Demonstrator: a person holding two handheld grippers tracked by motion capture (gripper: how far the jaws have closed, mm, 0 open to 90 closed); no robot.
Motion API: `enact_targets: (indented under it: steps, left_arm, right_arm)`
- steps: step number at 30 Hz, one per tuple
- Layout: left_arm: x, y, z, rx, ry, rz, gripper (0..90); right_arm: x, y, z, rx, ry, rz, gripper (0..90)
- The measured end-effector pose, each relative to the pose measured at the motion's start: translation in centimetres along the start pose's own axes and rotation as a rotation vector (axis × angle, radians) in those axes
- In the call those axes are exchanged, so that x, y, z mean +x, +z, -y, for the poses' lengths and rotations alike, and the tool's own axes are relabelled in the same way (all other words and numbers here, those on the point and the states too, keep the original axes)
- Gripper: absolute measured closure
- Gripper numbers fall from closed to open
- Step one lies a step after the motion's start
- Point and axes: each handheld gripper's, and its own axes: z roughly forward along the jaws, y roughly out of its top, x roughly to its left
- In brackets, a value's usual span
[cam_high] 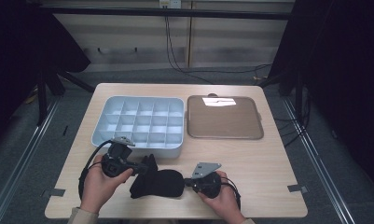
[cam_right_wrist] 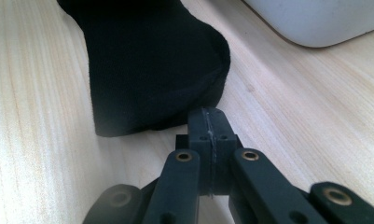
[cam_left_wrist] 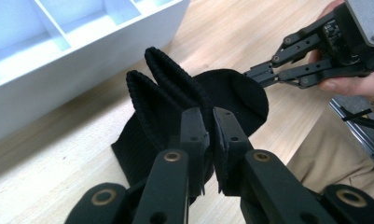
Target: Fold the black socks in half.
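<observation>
Black socks [cam_high: 157,183] lie on the wooden surface [cam_high: 259,163] just in front of the white compartment tray [cam_high: 139,122], their long axis running side to side between the two hands. Left tongs [cam_left_wrist: 207,126] pinch the ribbed cuff end, jaws narrowed onto the fabric so two cuffs stand up beyond them. Right tongs [cam_right_wrist: 209,122] sit at the toe end with jaws pressed together; from the left gripper view their tips seem to reach the toe, but whether they hold cloth I cannot tell. Beside the tray, on its right, rests a brown lid [cam_high: 224,117]. Left hand looks better placed to lift.
</observation>
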Motion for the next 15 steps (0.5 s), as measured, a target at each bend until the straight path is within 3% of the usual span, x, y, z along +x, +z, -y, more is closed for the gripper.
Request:
enact_targets:
  steps: [15]
  left_arm:
    - [-0.8,1.6,-0.5,0.045,0.026,0.022,83.5]
  right_arm:
    - [0.0,0.0,0.0,-0.001,0.013,-0.005,90.0]
